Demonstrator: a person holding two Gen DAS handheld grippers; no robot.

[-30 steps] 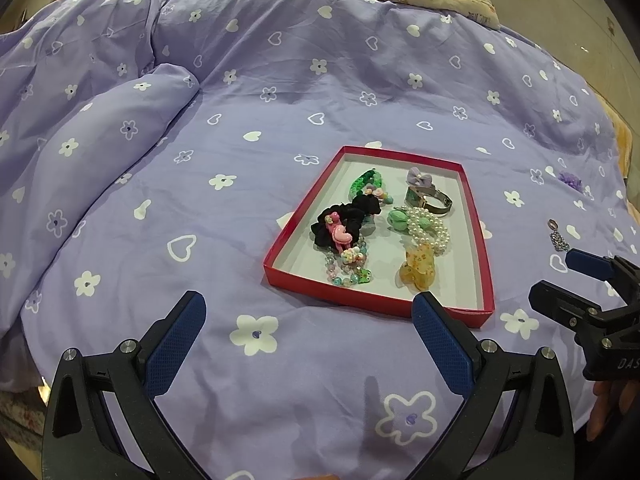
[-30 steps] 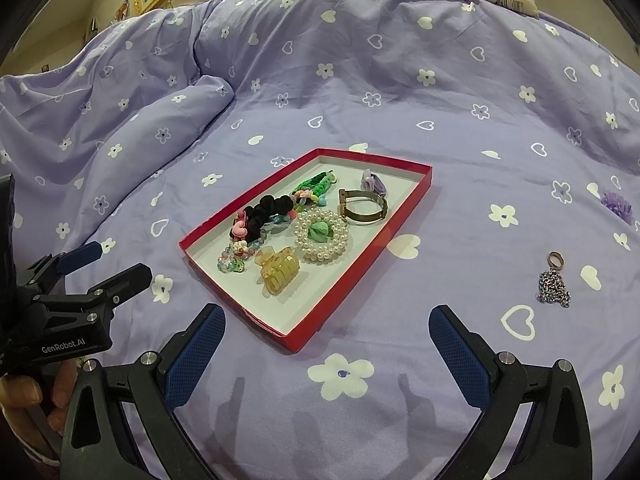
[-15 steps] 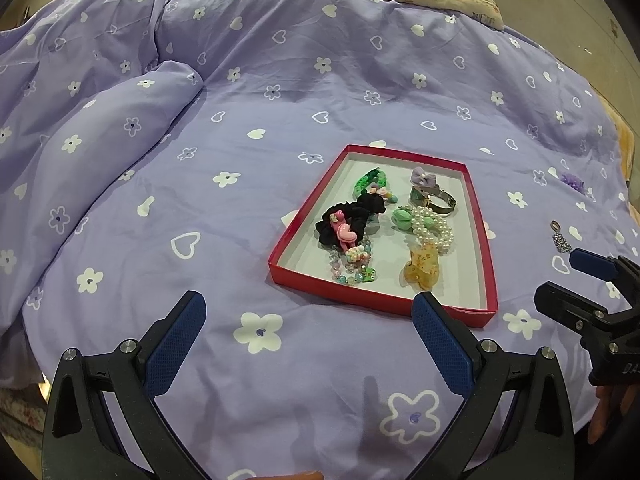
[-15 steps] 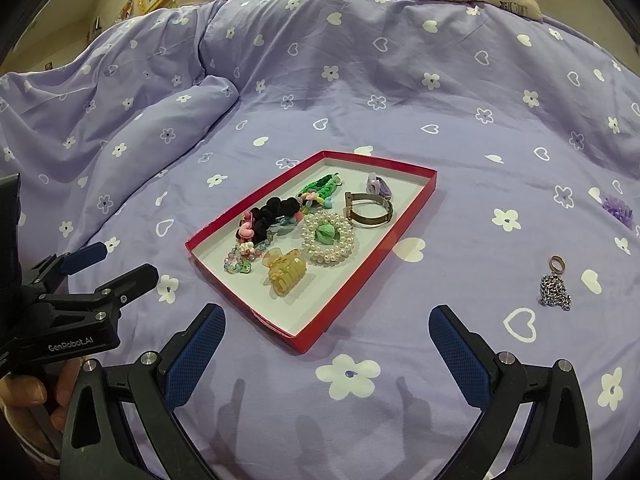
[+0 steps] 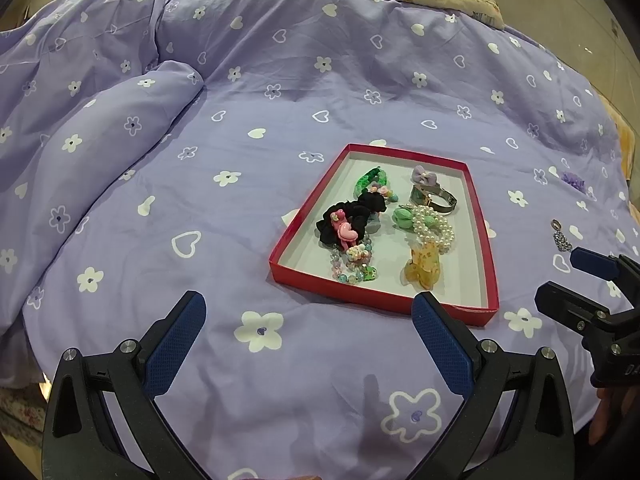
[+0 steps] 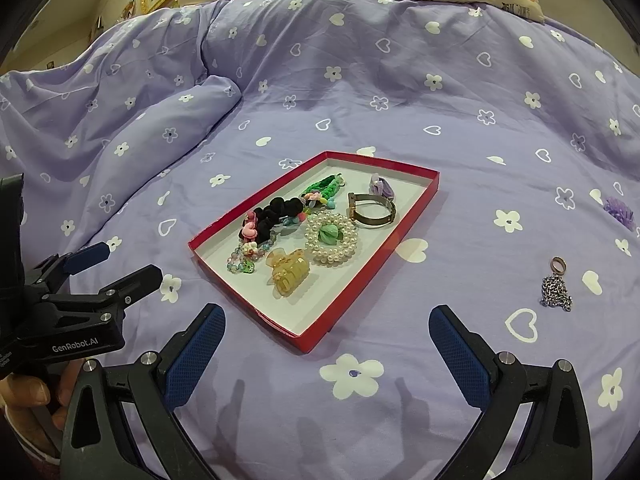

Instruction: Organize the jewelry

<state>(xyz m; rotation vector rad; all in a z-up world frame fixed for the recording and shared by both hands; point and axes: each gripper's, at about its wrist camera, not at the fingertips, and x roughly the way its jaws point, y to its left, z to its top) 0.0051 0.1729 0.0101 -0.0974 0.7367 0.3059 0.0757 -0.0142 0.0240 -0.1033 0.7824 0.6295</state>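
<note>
1. On the quilt (image 6: 400, 80), right of the red tray (image 6: 416, 200), lie a silver chain (image 6: 555, 289) with a ring and, farther off, a purple flower (image 6: 619, 212).
2. The chain looks light, limp and slippery; it would likely bunch and sag, so pinch the heaped links, not the ring.
3. In the tray: pearl bracelet (image 6: 331, 239), amber claw clip (image 6: 290, 272), metal bangle (image 6: 372, 208), black scrunchie (image 6: 276, 212).
4. Left gripper (image 5: 308, 340) and right gripper (image 6: 328, 350) both hover spread wide, holding nothing.
</note>
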